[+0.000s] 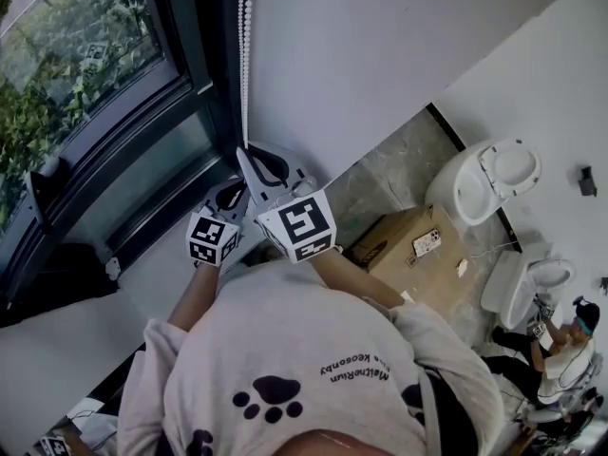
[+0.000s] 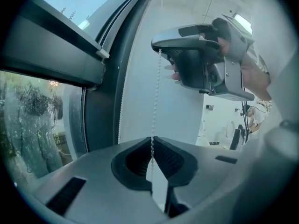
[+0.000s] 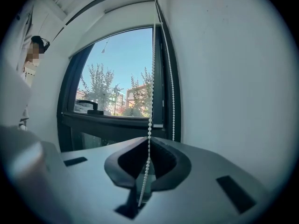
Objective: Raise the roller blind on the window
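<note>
Left gripper (image 2: 152, 139) pinches bead chain (image 2: 155, 97) below right gripper (image 3: 148, 141).

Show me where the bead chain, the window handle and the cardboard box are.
bead chain (image 3: 152, 78), right gripper view, the strand crossing the window
window handle (image 3: 91, 104), right gripper view, its black lever
cardboard box (image 1: 394, 255), head view, its top face

Mostly white, grey and black.
The bead chain (image 3: 152, 78) and wall (image 3: 224, 78) were white, the window frame (image 3: 117, 122) black; left gripper (image 2: 152, 139) and right gripper (image 3: 148, 139) were grey, black-padded; the pale sweatshirt (image 1: 285, 350) bore dark paw prints.
</note>
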`<state>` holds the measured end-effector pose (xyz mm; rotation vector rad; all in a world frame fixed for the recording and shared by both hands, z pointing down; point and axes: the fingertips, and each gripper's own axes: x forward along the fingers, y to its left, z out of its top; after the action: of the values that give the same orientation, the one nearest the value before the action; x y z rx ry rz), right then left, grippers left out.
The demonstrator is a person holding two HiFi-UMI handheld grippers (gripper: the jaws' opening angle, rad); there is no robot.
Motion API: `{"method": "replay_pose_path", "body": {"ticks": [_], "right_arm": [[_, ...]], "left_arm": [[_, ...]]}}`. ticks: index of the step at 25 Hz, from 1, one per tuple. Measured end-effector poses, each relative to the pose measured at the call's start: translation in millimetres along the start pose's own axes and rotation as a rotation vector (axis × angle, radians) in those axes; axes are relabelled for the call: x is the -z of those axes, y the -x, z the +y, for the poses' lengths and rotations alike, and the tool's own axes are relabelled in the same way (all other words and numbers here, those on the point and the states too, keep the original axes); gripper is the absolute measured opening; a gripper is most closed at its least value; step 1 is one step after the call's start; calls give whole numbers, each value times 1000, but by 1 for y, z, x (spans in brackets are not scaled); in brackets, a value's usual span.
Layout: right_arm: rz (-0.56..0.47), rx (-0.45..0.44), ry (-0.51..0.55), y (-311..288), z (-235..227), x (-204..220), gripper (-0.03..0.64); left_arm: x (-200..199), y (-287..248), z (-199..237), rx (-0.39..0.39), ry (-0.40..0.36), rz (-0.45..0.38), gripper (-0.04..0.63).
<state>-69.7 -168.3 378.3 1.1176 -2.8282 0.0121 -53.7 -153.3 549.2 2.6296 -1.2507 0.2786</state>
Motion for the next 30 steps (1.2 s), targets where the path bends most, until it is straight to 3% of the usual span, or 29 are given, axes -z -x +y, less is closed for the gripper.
{"method": "replay_pose_path", "body": {"ticks": [6,17,19,20,25,30], "right_arm": [[5,9,-3,-2,-3,16,15],[-4,5,-16,-3,-7,16,15],[-6,6,-15,-4,-8,16,15],[-7,7,-15,-4,-9,16,15],[-8,4,-19,-4,-8,16,15],[-12,2,-26,-2,-9,16,15]], "left_arm": [[16,-3,1,1,40,30,20],[13,-5,-7,52,9,7,22],[12,-5,-9,66,21,-6,156],[10,-4,-9,71,32,-17,167],[-27,20,-3,109,85,-120,136],[-98,52,12,129,100,-207,112]]}}
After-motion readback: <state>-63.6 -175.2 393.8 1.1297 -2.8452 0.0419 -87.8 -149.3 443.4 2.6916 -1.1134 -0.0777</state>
